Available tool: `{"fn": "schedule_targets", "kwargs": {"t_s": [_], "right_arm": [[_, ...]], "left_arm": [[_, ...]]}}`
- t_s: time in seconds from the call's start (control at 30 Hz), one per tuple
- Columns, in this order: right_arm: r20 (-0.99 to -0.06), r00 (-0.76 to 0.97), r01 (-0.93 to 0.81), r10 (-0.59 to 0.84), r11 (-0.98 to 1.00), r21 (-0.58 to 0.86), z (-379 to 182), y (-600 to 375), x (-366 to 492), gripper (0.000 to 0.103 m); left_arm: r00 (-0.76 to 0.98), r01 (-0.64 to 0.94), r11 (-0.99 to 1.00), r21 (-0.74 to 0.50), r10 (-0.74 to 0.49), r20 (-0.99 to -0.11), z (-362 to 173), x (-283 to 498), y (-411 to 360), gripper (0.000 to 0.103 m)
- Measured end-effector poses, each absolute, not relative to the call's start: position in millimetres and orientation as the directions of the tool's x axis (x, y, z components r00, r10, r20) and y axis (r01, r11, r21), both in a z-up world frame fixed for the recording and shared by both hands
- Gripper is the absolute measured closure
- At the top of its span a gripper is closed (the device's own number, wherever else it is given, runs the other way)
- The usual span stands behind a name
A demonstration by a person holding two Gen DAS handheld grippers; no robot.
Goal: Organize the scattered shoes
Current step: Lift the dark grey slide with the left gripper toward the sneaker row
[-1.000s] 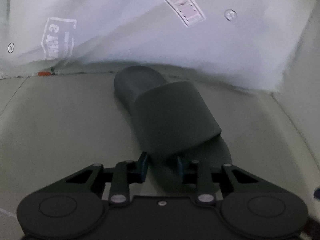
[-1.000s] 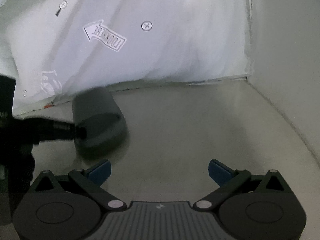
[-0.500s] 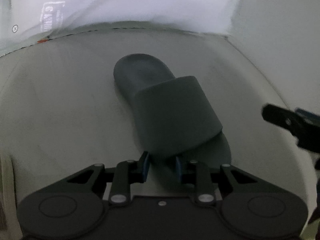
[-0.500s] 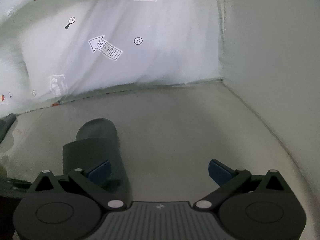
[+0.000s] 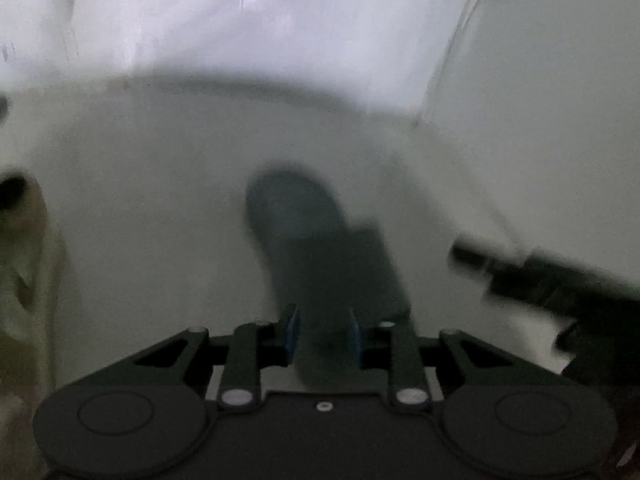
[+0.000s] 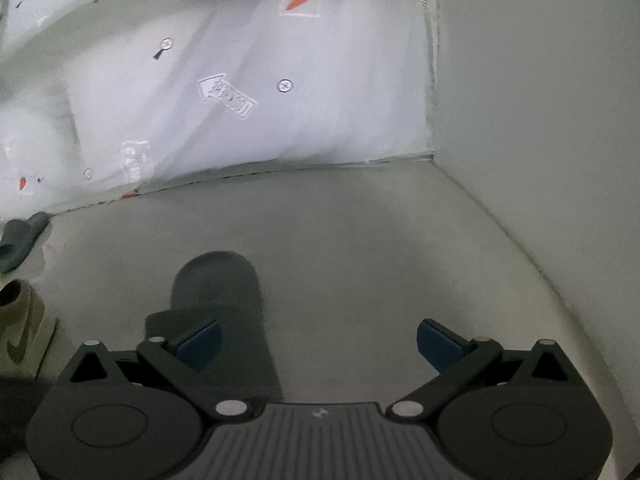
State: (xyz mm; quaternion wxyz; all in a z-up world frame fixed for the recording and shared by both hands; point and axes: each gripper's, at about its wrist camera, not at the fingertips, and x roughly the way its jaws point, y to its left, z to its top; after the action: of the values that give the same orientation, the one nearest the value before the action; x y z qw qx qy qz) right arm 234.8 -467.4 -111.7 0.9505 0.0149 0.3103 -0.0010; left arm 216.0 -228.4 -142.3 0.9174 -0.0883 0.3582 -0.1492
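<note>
My left gripper is clenched on the dark slipper's edge, right gripper spread w/ nothing in it; the thin pinch could slip if I swing fast.

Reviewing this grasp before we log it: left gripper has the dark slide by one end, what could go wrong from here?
1. The left gripper pinches only the slide's near end; it may droop or slip out.
2. The left view is motion-blurred, so the swing looks fast, and the open right gripper is close beside it; they could collide.
3. A tan shoe stands nearby and could get knocked.
</note>
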Motion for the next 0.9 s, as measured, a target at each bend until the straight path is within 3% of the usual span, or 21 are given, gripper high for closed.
{"fn": "schedule_targets", "kwargs": {"t_s": [0.2,0.5,0.7,0.9], "right_arm": [[-0.601,0.798,-0.045,0.046,0.999,0.017,-113.0,-430.1,237.4,0.0],[-0.576,0.812,-0.099,0.09,0.995,0.016,-106.1,-337.5,256.8,0.0],[-0.579,0.808,-0.059,0.109,0.993,0.105,-99.2,-274.8,285.4,0.0],[-0.567,0.82,-0.039,0.073,0.997,0.072,-104.2,-207.8,313.9,0.0]], "left_arm": [[0.771,0.102,0.96,-0.262,-0.243,-0.588,-128.7,212.2,-175.9,0.07],[0.807,-0.125,0.934,-0.336,-0.101,-0.582,-119.7,237.5,-35.1,0.066],[0.831,-0.206,0.902,-0.379,-0.043,-0.554,-120.1,264.1,48.0,0.066],[0.85,-0.289,0.88,-0.376,0.055,-0.525,-116.9,310.9,132.2,0.059]]}}
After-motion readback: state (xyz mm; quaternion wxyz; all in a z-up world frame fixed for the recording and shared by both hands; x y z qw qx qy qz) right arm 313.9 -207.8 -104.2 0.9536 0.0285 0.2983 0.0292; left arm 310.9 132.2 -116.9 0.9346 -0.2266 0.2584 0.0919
